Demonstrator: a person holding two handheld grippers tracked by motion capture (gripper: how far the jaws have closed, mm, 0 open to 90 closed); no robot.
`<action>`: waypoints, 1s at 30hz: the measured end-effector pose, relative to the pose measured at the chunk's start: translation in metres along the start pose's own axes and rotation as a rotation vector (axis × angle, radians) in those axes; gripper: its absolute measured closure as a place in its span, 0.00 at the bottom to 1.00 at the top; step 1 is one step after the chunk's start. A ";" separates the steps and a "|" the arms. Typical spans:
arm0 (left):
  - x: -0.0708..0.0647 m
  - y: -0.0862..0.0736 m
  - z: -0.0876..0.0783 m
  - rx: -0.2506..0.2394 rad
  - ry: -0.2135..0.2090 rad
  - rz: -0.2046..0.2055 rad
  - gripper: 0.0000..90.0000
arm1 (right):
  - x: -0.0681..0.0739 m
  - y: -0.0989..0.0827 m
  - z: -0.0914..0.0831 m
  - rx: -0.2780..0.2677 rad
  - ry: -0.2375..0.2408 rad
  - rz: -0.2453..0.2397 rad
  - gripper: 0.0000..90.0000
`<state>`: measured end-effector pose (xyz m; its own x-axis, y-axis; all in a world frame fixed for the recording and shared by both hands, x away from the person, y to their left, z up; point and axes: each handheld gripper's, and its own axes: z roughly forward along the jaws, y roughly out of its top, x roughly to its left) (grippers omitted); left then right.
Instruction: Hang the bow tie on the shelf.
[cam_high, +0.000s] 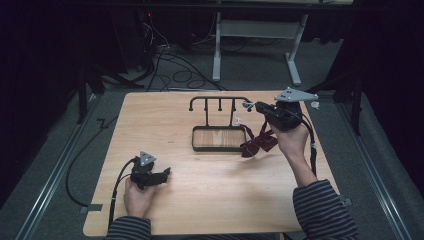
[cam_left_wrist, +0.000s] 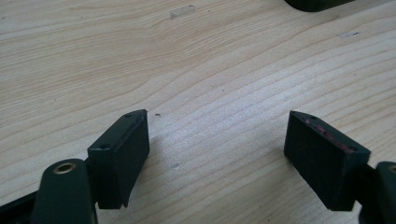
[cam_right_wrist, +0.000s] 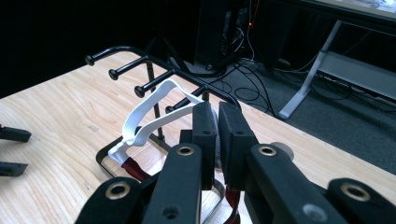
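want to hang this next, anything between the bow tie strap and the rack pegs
Nothing visible. The right gripper holds the white strap of the dark red bow tie right beside the rack; open air lies between loop and pegs.

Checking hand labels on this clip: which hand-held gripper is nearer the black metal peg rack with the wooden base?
Right. The right hand-held gripper is raised at the black metal peg rack, by its right end, shut on a white strap. The left hand-held gripper rests open on the table, nearer the person.

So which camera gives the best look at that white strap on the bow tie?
The right gripper view: the white strap loops large from the shut right gripper beside the rack's pegs. In the high view it is a tiny speck.
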<state>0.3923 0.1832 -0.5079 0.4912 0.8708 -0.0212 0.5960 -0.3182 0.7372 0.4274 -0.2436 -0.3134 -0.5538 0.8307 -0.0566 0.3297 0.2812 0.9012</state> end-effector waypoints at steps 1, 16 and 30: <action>0.000 0.000 0.000 0.000 0.000 0.000 0.25 | -0.001 0.001 0.002 -0.001 -0.001 -0.002 0.97; 0.000 0.000 0.000 -0.001 0.000 -0.001 0.25 | -0.005 0.005 0.020 0.011 -0.028 0.012 0.97; 0.000 0.000 0.000 0.000 0.000 0.000 0.25 | -0.010 0.001 0.033 0.022 -0.043 0.031 0.97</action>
<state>0.3923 0.1832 -0.5079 0.4913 0.8707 -0.0211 0.5960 -0.3184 0.7371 0.4580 -0.2356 -0.3256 -0.5101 0.8588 -0.0479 0.3631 0.2655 0.8931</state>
